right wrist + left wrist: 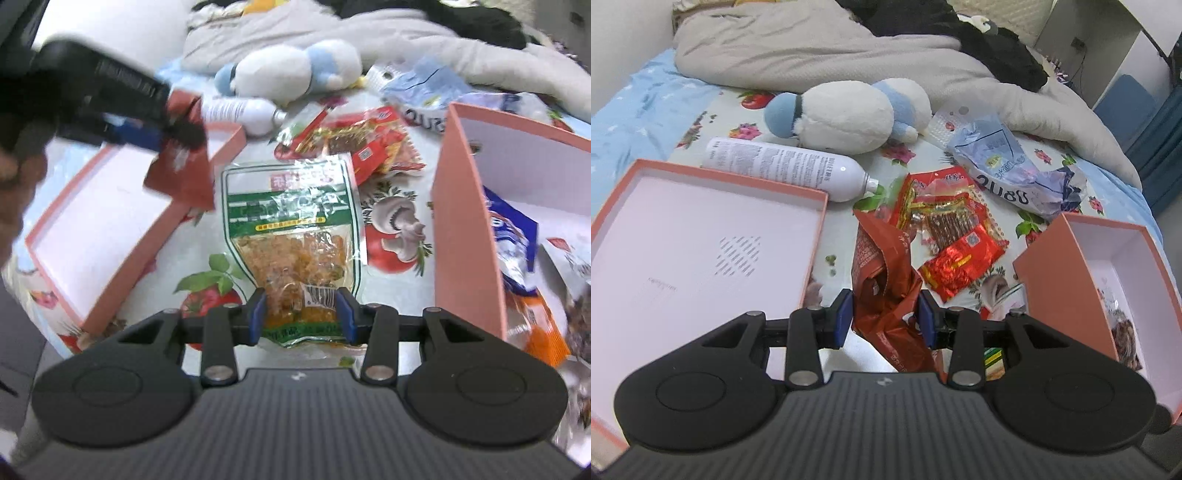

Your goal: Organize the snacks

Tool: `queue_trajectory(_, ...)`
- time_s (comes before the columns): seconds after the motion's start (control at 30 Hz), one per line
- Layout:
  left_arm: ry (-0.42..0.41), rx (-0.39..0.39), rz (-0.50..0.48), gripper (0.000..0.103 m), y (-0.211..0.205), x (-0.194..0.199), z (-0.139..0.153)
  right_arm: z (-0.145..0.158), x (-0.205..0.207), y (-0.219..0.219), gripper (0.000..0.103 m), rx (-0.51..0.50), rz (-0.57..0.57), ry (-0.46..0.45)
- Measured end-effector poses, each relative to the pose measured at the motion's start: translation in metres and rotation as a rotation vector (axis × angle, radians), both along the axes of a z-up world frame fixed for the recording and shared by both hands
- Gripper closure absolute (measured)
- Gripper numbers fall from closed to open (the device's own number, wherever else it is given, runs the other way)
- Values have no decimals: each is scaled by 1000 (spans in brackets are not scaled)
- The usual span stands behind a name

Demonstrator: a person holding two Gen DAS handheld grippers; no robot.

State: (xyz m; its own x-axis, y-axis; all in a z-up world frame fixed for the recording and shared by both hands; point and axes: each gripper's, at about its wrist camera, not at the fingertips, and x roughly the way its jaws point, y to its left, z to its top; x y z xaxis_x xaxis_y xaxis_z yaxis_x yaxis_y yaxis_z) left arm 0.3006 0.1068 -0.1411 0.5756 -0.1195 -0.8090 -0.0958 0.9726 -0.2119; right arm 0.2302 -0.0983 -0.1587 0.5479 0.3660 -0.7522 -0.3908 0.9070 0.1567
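Observation:
My left gripper point(886, 314) is shut on a crumpled red-brown snack bag point(882, 280), which hangs above the bed between its blue pads. The right wrist view shows that same gripper point(166, 134) at the upper left, blurred, with the red bag point(184, 173) dangling over the box lid point(229, 144). My right gripper point(301, 310) is shut on the bottom end of a clear green-printed bag of yellow snacks point(295, 221). A deep pink box point(461, 221) stands to the right with a blue-white bag point(511, 240) and an orange packet point(543, 328) inside.
Red packets point(953, 229) lie on the flowered sheet between the shallow lid point(738, 179) and the deep box point(1067, 266). Behind them are a white spray bottle point(783, 166), a white and blue plush toy point(846, 118), a crumpled pale blue bag point(1008, 162) and a grey blanket point(775, 48).

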Motion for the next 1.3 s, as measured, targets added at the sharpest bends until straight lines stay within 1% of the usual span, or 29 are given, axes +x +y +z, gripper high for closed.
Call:
queue_trajectory(0.07,-13,-3,10,60,-1,-18,2,5,-11,-3,60,21,-12,-27)
queue_trajectory(0.13,-29,-25,24,60,-2,-36,6,12,-23,-6,60,22,-23,-63)
queue_trajectory(0.2,-45,-30,28,60,-4,-54,11,23,-38,-9,60,24,-32,-98)
queue_trajectory(0.33,-63,-33,17,60,-15,-89,21,46,-65,-22,60,55,-66,-128)
queue_trajectory(0.5,-92,-27,-7,60,-31,-128,39,64,-92,-39,60,82,-118,-160)
queue_trajectory(0.63,-104,-36,-50,60,-43,-157,50,76,-112,-47,60,95,-170,-188)
queue_trajectory(0.8,-128,-66,-102,60,-61,-183,61,88,-139,-56,60,78,-224,-225)
queue_trajectory(0.9,-142,-89,-131,60,-73,-195,65,91,-155,-66,60,80,-268,-228)
queue_trajectory(1.03,-154,-105,-177,60,-90,-211,68,92,-173,-73,60,54,-314,-239)
queue_trajectory(1.07,-155,-105,-186,60,-94,-213,68,92,-176,-74,69,53,-314,-239)
queue_trajectory(1.1,-155,-105,-192,60,-98,-213,68,91,-178,-75,75,44,-320,-235)
queue_trajectory(1.2,-153,-114,-204,60,-108,-212,68,87,-183,-84,79,50,-334,-228)
queue_trajectory(1.23,-151,-113,-208,60,-112,-210,66,85,-181,-87,86,51,-336,-228)
queue_trajectory(1.3,-133,-102,-216,60,-121,-203,60,79,-175,-92,88,44,-346,-219)
